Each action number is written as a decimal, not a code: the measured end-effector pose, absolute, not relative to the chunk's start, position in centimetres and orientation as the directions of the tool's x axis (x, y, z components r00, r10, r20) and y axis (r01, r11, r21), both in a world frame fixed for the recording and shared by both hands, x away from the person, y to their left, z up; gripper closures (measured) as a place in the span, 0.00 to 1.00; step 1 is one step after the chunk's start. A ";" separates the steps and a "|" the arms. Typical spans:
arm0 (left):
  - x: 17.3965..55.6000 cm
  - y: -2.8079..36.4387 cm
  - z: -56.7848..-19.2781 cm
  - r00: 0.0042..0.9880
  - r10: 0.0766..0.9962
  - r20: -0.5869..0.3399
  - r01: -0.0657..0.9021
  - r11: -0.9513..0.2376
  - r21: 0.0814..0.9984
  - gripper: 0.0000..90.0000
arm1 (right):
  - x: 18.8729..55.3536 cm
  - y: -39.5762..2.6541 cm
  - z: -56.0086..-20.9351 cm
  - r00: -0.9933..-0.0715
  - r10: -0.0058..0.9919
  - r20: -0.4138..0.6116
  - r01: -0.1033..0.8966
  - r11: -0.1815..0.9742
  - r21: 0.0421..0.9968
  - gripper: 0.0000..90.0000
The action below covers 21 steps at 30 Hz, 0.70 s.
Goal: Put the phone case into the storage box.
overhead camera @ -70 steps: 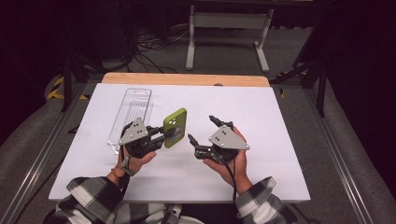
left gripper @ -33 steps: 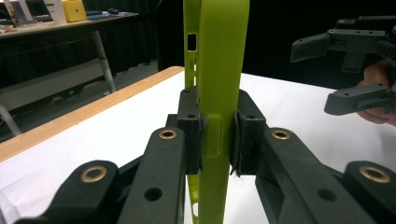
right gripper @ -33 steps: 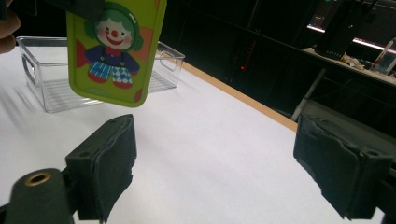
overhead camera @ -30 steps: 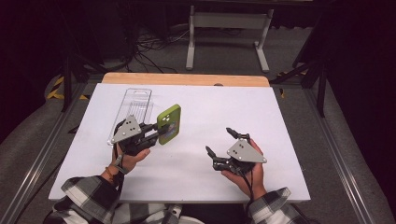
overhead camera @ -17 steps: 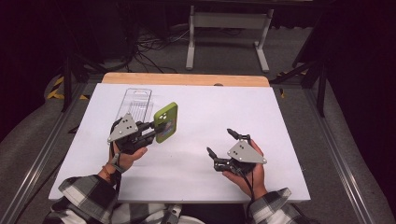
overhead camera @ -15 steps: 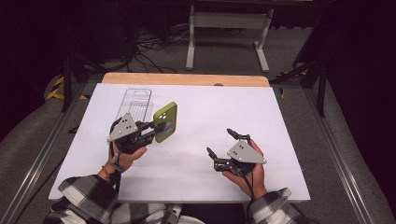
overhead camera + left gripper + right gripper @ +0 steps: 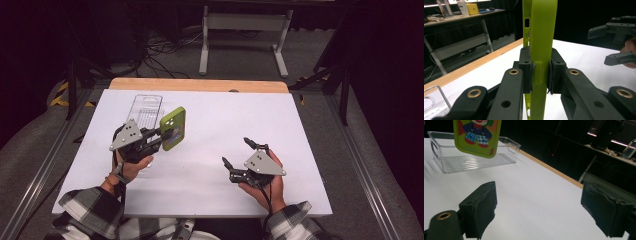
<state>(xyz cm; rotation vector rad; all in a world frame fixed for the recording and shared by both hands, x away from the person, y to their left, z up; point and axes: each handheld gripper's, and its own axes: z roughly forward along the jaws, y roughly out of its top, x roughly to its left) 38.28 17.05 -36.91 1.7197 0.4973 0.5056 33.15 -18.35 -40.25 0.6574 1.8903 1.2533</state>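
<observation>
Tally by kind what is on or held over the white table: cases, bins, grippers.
Green phone case: 1
Clear plastic bin: 1
Grippers: 2, the left gripper and the right gripper
Total: 4

High camera overhead; gripper cameras near table point(image 7: 310, 150).

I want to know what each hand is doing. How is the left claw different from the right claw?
The left claw is shut on the green phone case; the right claw is open with nothing between its jaws. The left claw holds the case up above the white table, near the clear tray; the right claw sits low by the table's near edge. Both are black, and a hand holds each one.
</observation>
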 end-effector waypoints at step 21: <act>38.7 19.3 -36.2 0.787 0.615 0.046 0.061 -0.151 0.987 0.86 | 33.4 -18.5 -40.4 -0.577 0.759 -0.302 0.019 0.382 0.924 0.16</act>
